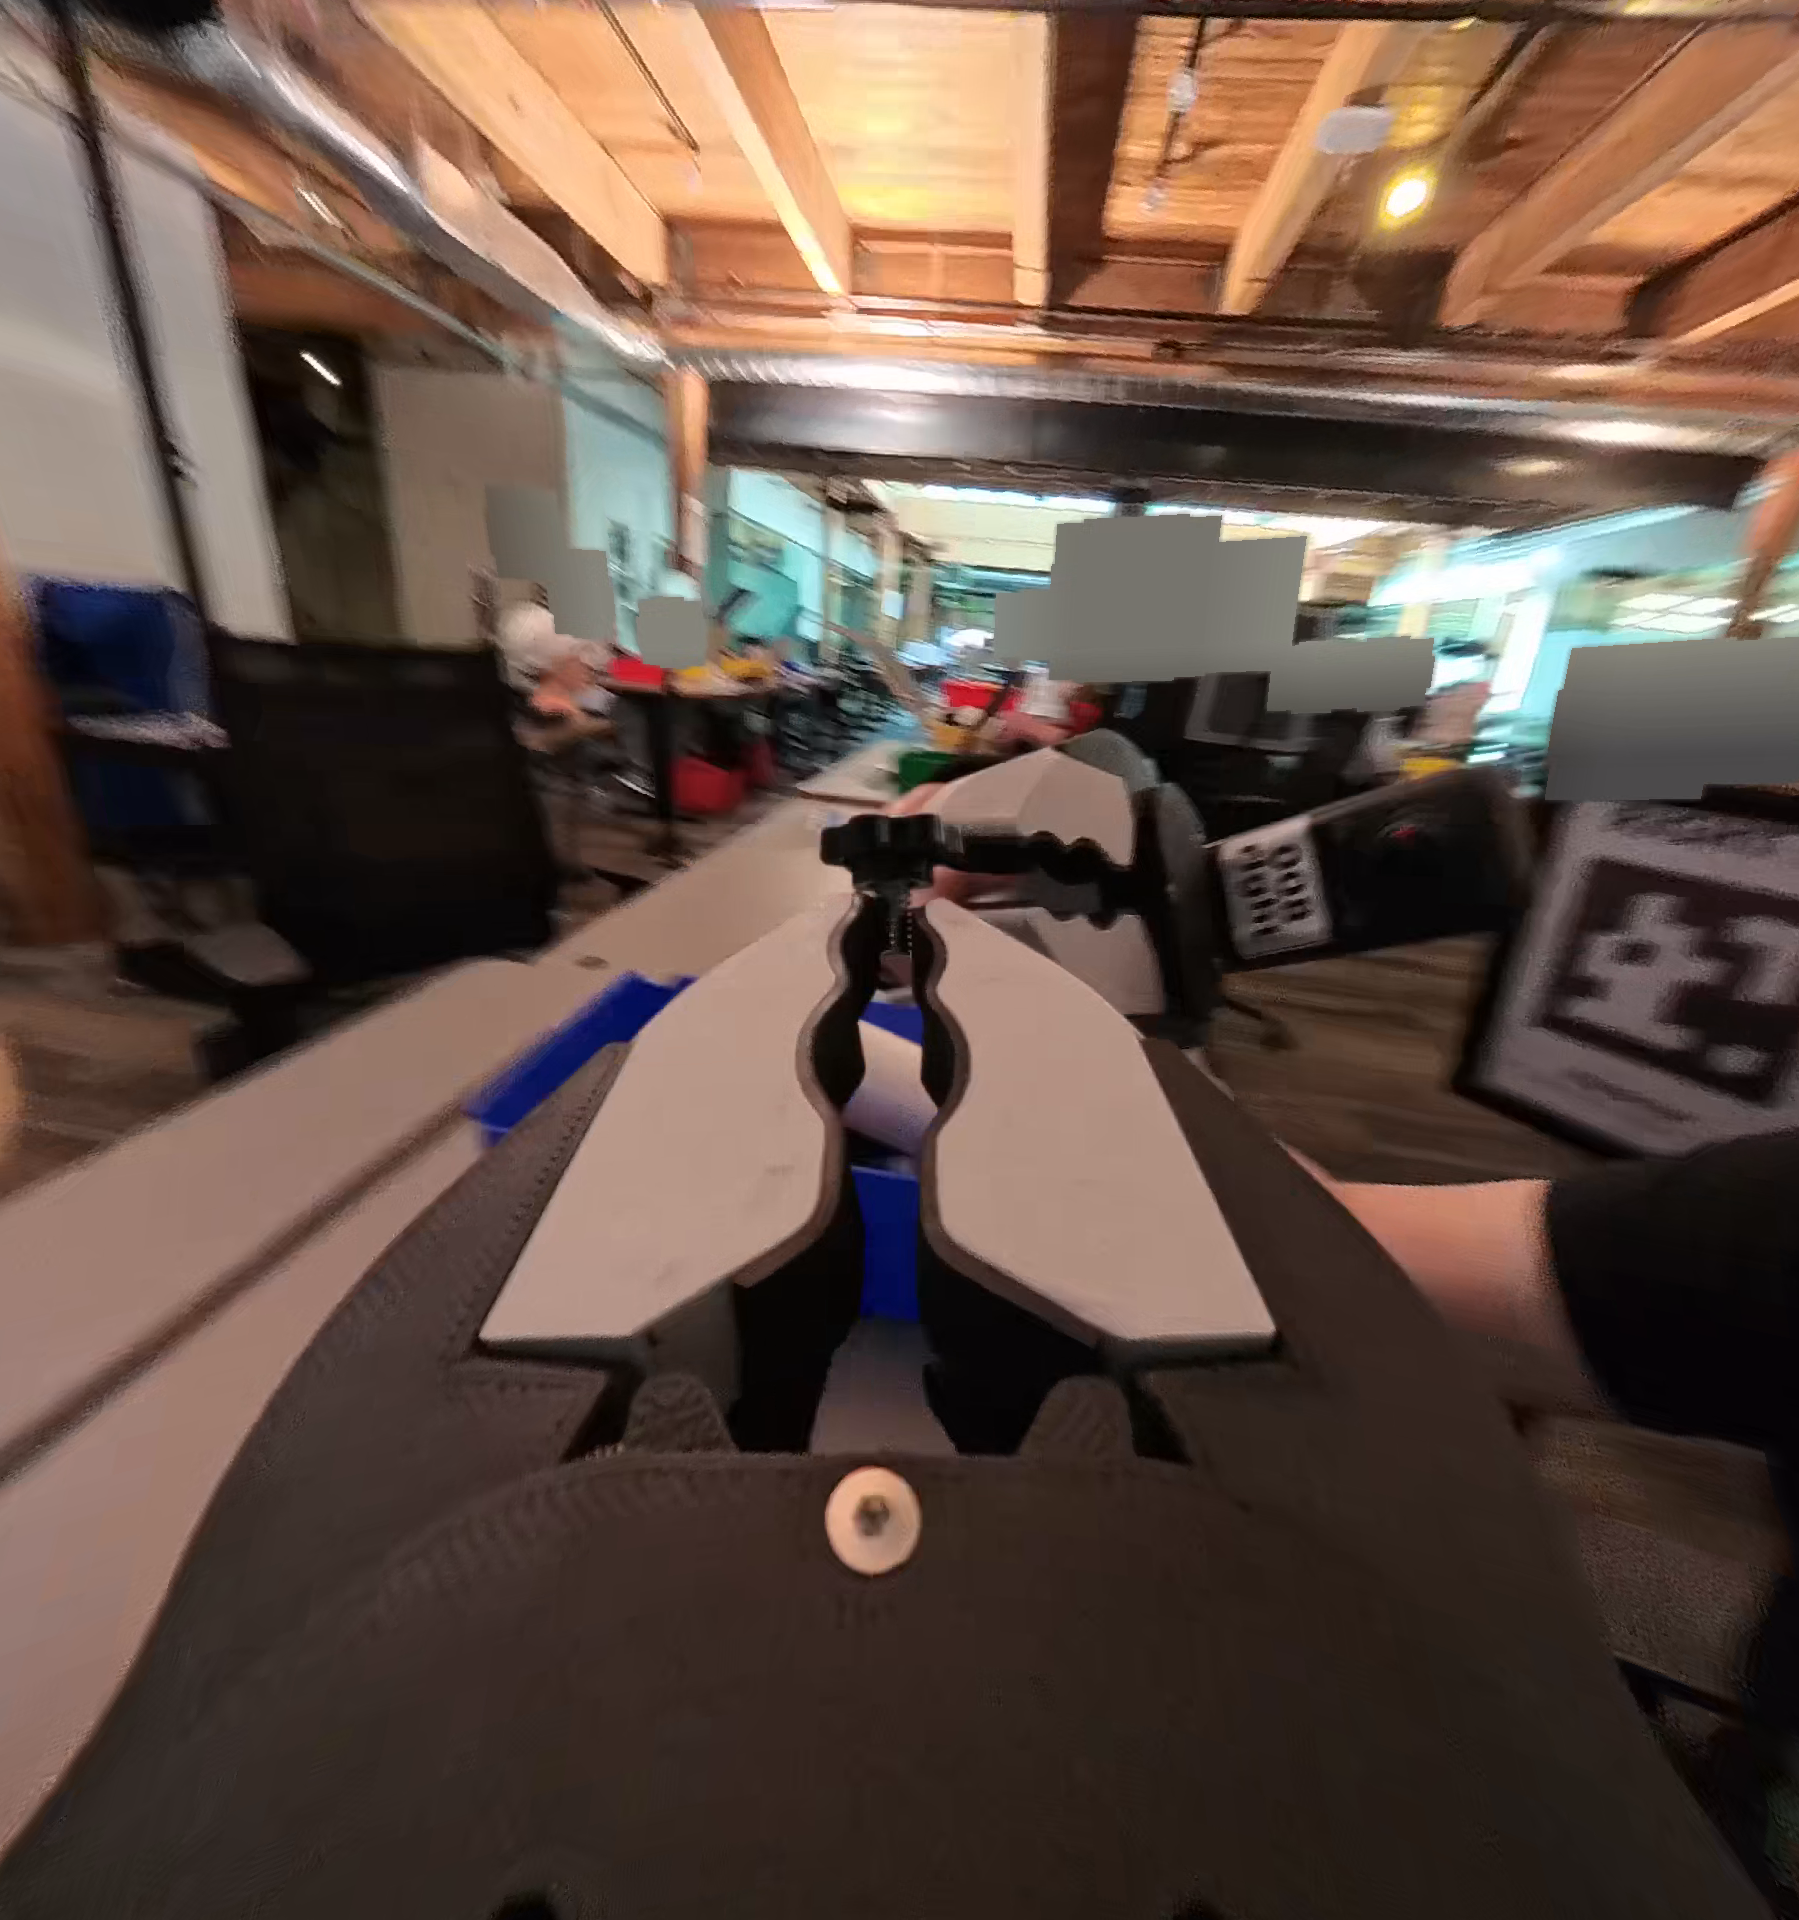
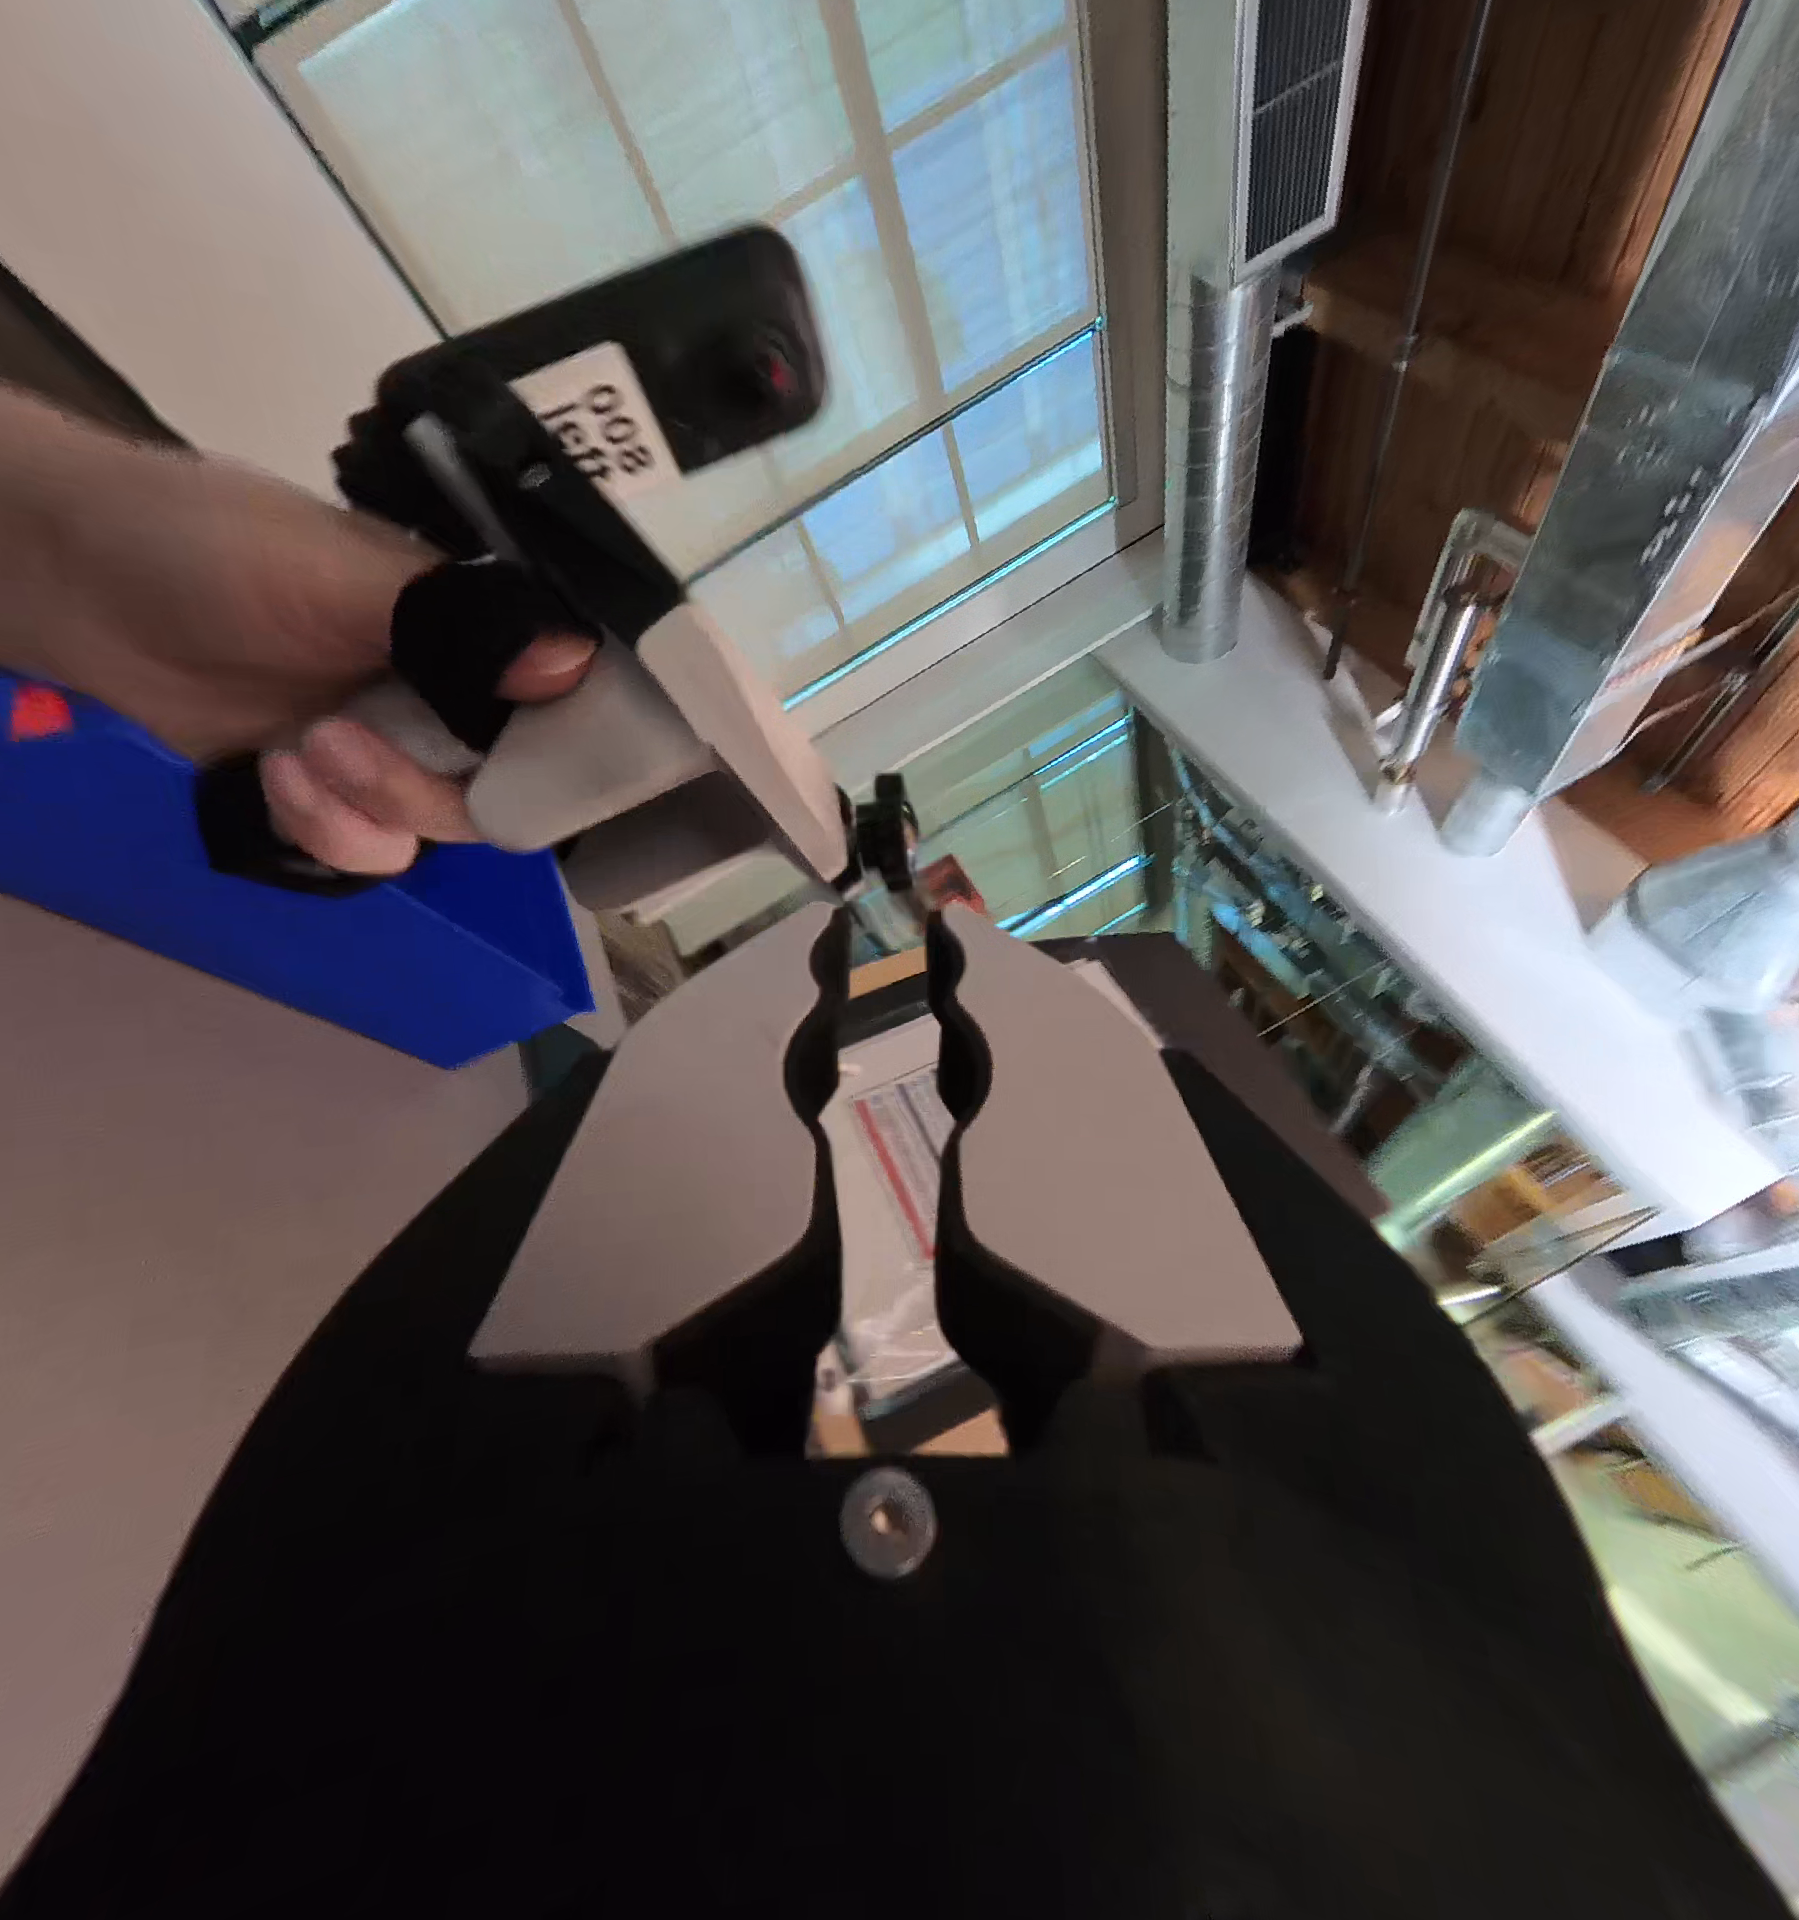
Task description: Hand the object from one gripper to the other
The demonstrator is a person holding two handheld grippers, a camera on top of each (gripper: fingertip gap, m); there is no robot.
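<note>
A small black knob screw [image 1: 879,836] has a star-shaped head and a threaded shaft. My left gripper [image 1: 892,920] is shut on the shaft and holds it up above the table. My right gripper [image 1: 962,852] comes in from the right, and its tips touch the side of the knob head. In the right wrist view the knob screw [image 2: 887,821] sits just beyond my right gripper [image 2: 887,920]. That gripper's jaws stand a narrow gap apart with nothing between the pads. The left gripper [image 2: 838,868] reaches in from the left, held by a hand [image 2: 199,623].
A blue bin [image 1: 562,1049] [image 2: 251,883] stands on the grey table [image 1: 147,1195] below the grippers, with a white roll [image 1: 890,1091] in it. A black-and-white marker board [image 1: 1684,966] stands at right. A forearm [image 1: 1446,1247] crosses the right side. Chairs and people are far behind. Only a small space, under 4 cm, lies between the two pairs of fingers.
</note>
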